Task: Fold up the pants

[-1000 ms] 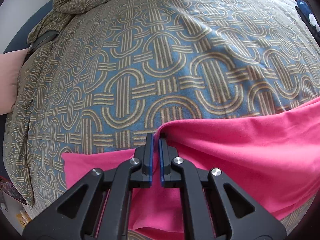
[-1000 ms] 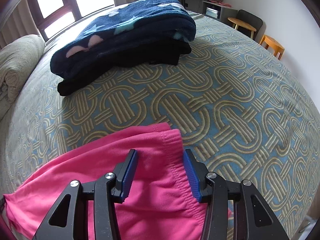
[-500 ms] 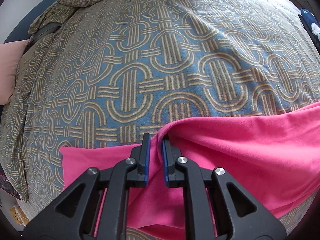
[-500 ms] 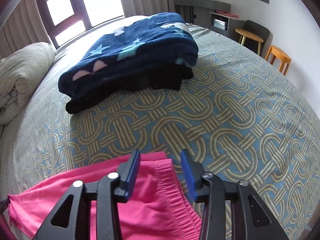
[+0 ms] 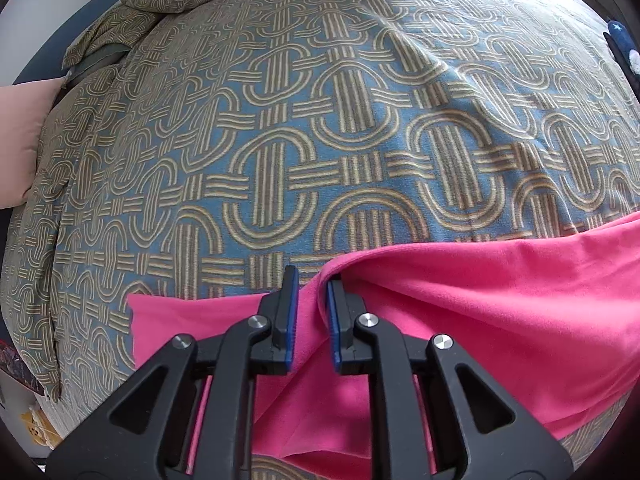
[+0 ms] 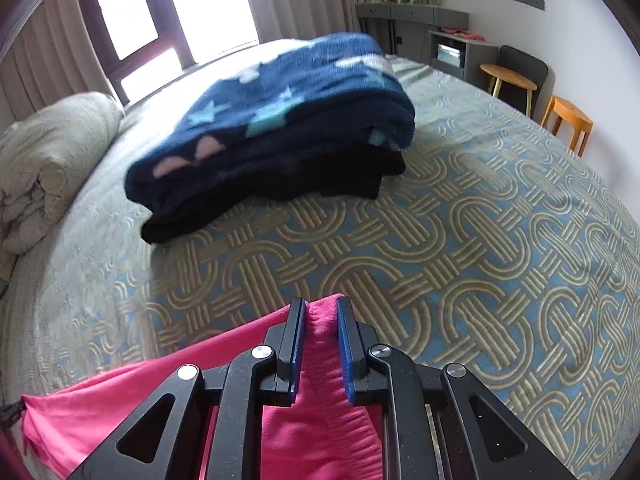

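Pink pants point(image 5: 460, 300) lie on the patterned bedspread point(image 5: 320, 140). Left gripper point(image 5: 311, 280) pinches a raised fold; right gripper point(image 6: 322, 308) is closing on the elastic waistband point(image 6: 320, 344). Both should lift evenly, keeping edges aligned.

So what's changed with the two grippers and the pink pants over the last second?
The right gripper, open around the waistband a second ago, is closing on the corner of the pink pants; the view has tipped up toward the room. The left gripper has eased its jaws slightly apart, a fold of pants still between them. The folded navy blanket and the bedspread stayed put.
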Action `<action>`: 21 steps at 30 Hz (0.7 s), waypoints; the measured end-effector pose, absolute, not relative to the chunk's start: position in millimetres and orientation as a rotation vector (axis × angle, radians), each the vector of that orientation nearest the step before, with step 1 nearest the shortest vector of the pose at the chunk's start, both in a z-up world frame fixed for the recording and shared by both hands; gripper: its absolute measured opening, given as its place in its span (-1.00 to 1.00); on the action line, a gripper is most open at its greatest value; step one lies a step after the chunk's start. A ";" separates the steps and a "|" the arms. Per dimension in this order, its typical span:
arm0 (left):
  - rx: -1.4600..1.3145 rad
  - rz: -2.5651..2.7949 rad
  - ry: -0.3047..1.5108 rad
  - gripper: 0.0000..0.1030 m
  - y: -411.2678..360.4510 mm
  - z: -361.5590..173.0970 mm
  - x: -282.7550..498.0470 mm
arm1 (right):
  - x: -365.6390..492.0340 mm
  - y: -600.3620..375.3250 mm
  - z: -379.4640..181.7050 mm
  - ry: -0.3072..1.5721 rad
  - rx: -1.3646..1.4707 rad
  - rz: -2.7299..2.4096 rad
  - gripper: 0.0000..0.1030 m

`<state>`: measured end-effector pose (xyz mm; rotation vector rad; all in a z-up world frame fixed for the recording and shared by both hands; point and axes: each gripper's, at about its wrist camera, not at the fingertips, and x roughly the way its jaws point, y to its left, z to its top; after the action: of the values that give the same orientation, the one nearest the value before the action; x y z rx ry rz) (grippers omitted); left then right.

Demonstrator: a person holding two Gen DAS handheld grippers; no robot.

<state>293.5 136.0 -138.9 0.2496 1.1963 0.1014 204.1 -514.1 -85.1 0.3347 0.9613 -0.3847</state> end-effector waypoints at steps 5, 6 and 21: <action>0.263 0.152 1.118 -0.69 139.0 -120.6 287.8 | 202.0 -513.9 -98.6 1.015 0.253 -0.521 0.18; 0.275 0.177 1.099 -0.69 141.1 -116.2 287.7 | 197.1 -512.9 -93.7 1.004 0.245 -0.552 0.23; 0.096 0.240 1.032 -0.13 217.4 -80.0 201.8 | 102.5 -404.4 -43.2 0.942 0.201 -0.304 0.26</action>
<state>201.8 217.4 -80.0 0.0958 1.0323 0.2398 102.5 -404.4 -43.2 0.2007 0.9422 -0.3040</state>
